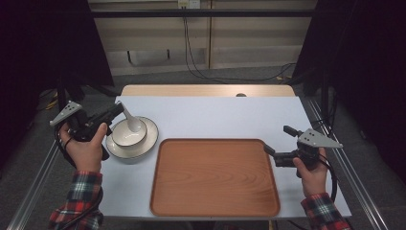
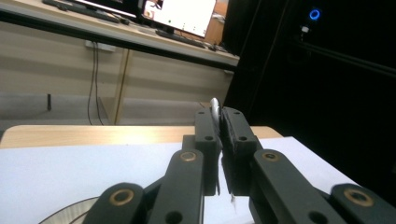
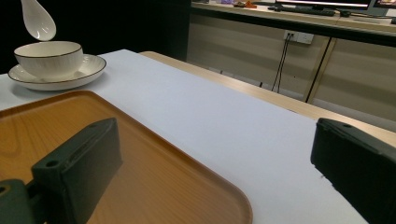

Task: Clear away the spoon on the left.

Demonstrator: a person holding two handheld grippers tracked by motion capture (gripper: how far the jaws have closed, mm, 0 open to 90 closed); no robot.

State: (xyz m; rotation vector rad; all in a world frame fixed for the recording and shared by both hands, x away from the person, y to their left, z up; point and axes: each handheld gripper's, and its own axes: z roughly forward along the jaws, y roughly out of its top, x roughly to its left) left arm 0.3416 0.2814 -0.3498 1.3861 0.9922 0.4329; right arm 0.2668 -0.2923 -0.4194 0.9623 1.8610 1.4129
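A: As seen in the high view, where does the spoon (image 1: 130, 120) sit?

B: Its handle is pinched in the left hand-held gripper (image 1: 116, 109), closed tight on it; the ladle end hangs just beyond the jaws, over the bowl (image 1: 128, 133) and saucer (image 1: 143, 146). The right hand-held gripper (image 1: 276, 143) holds nothing, jaws apart at the near edge of the tray (image 1: 214, 177) on the bench (image 1: 215, 115).

A: And the left gripper view?

B: The jaws are shut on the thin white handle (image 2: 215, 109), its tip poking just above them.

A: The right gripper view?

B: Wide-open jaws, nothing between; the spoon (image 3: 38, 21) hangs well ahead, above the bowl (image 3: 49, 58).

A: Handling?

B: Probably glazed ceramic: light, stiff, slick, chippable. The flat handle is the place to grip, firmly.
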